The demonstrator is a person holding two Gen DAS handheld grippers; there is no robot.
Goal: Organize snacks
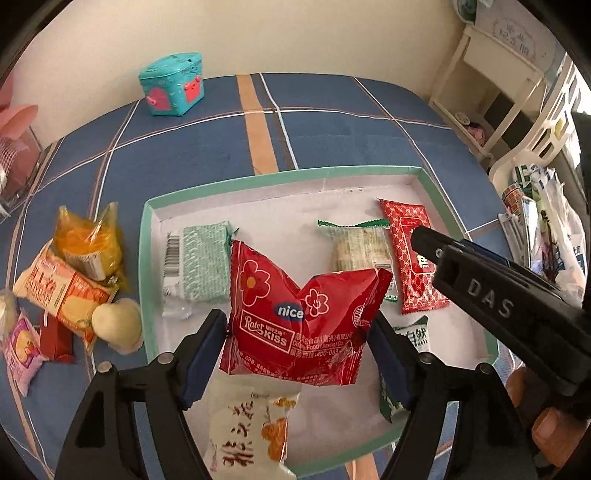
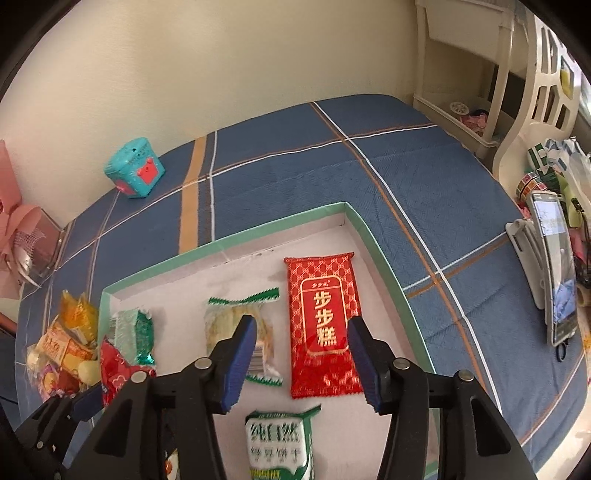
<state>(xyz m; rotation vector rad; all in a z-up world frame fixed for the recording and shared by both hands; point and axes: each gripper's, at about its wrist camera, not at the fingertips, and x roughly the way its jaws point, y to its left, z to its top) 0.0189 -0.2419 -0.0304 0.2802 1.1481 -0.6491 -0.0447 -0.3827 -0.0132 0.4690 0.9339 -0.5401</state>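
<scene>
A blue plaid cloth [image 1: 332, 122] covers the surface below a cream wall [image 1: 258, 33]. In the tray [image 1: 147, 258], the left gripper [image 1: 299, 332] loosely brackets a red packet [image 1: 295, 314]; the right gripper [image 2: 301, 354] hangs released.

Spreading across the whole scene: a bed [image 2: 424, 177] in a blue cover crossed by white and orange stripes. Lying directly on it, a shallow white tray [image 1: 148, 236] with a mint-green rim, sitting near the front. Piling up just left of the tray, touching one another: a heap of loose snacks [image 1: 70, 284], among them a yellow packet [image 1: 88, 240], an orange-and-white packet [image 1: 55, 291], a pale round bun [image 1: 117, 325] and a pink packet [image 1: 20, 350]. Standing well apart near the wall, at the far left of the cover: a small teal box [image 1: 173, 84] with pink patches.
</scene>
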